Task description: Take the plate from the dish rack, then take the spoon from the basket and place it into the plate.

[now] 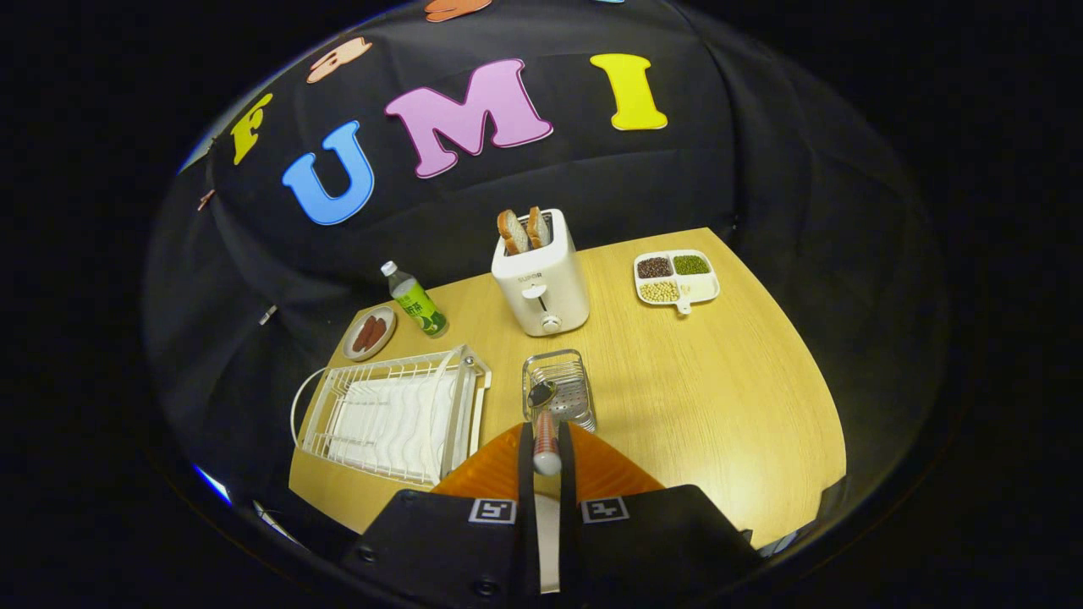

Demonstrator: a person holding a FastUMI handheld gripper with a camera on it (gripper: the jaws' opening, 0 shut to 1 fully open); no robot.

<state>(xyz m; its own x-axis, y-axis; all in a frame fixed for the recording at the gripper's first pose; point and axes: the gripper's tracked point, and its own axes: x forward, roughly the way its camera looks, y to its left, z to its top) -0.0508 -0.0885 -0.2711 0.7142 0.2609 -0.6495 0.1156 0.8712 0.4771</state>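
Note:
My gripper point(546, 430) is shut on the handle of a spoon point(541, 394). The spoon's dark metal bowl points forward, over the near edge of the small wire basket point(568, 372). Directly under my fingers an orange plate point(486, 475) lies on the wooden table, showing on both sides of them. The white dish rack point(393, 414) stands just left of the plate and holds no dish.
A white toaster point(541, 275) with two bread slices stands beyond the basket. A green bottle point(417, 300) and a small dish of sausages point(370, 332) are behind the rack. A divided tray of beans point(677, 277) sits at the far right. Bare table point(719, 397) stretches right of the basket.

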